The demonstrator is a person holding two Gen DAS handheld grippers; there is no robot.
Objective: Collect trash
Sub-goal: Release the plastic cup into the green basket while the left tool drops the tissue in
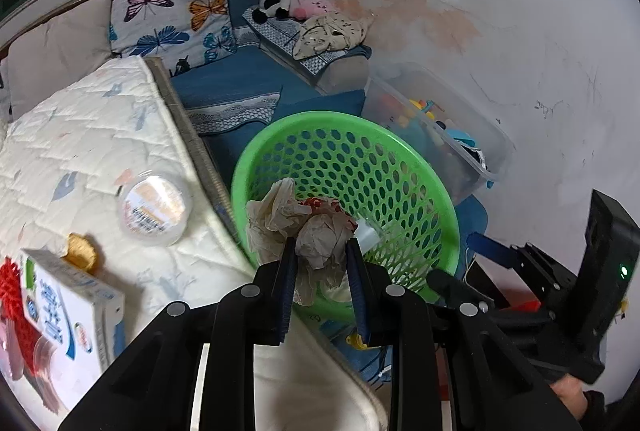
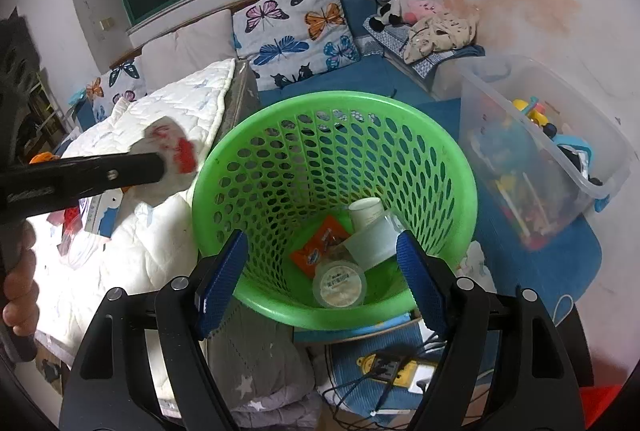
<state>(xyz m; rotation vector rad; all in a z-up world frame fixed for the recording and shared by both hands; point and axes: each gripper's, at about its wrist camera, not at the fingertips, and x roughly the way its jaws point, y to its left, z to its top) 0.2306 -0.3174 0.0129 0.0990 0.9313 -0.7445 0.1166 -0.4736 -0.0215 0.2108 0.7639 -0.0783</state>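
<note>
Crumpled paper (image 1: 320, 243), shapeless, pinched in left claw (image 1: 320, 251).

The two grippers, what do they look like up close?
Both the left gripper and right gripper are black plastic frames with round silver bolts and blue ribbed pads on the jaws. A green light glows on the right one's body.

Crumpled paper wad (image 1: 320, 239) over green perforated basket (image 1: 404, 147) rim.
</note>
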